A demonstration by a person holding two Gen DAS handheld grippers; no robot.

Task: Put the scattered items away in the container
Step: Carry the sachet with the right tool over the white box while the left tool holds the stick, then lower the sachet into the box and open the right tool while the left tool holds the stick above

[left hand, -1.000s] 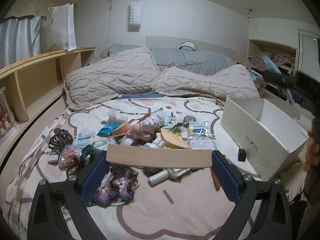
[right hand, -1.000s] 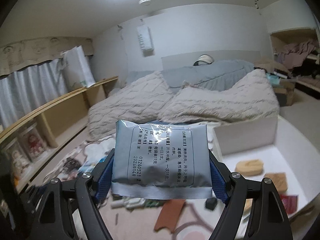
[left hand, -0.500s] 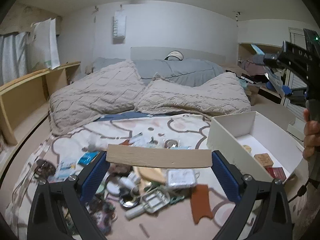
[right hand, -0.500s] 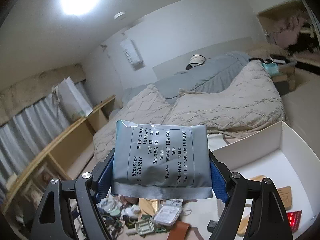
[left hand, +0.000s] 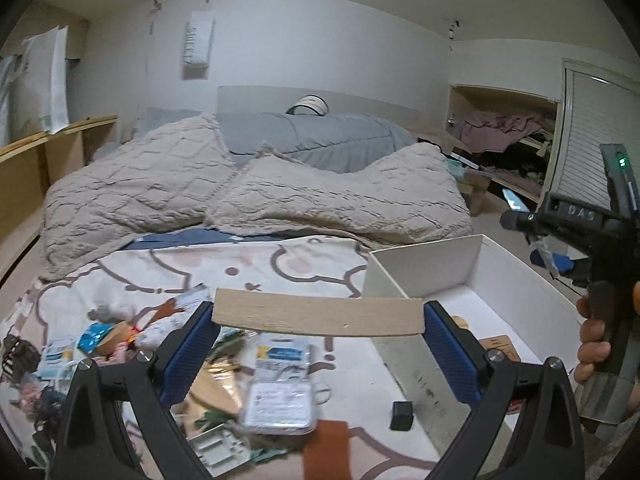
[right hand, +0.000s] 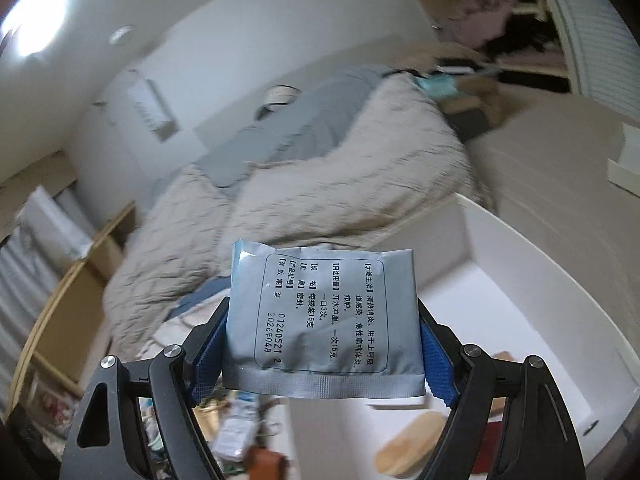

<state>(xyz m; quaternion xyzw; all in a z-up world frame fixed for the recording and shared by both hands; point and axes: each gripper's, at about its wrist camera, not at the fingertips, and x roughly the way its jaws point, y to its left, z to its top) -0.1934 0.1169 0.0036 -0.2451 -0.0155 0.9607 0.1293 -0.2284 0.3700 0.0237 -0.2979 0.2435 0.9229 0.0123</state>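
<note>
My left gripper (left hand: 318,316) is shut on a pale wooden strip (left hand: 318,317), held flat above the bed near the left wall of the white box (left hand: 416,268). My right gripper (right hand: 322,344) is shut on a grey foil sachet (right hand: 322,320) with black print, held over the box (right hand: 516,264). The right gripper's body also shows at the right in the left wrist view (left hand: 592,224). Scattered items (left hand: 256,380) lie on the patterned bedspread left of the box. A wooden piece (right hand: 412,452) lies inside the box.
Two beige pillows (left hand: 328,204) and a grey duvet (left hand: 320,140) lie behind the box. A small black cube (left hand: 401,415) and a brown leather piece (left hand: 326,450) lie by the box's left wall. Wooden shelving (left hand: 24,160) runs along the left.
Both grippers moved right toward the box, still holding their items. The right gripper tilted and now hangs over the box interior. The clutter slid left in the left wrist view.
</note>
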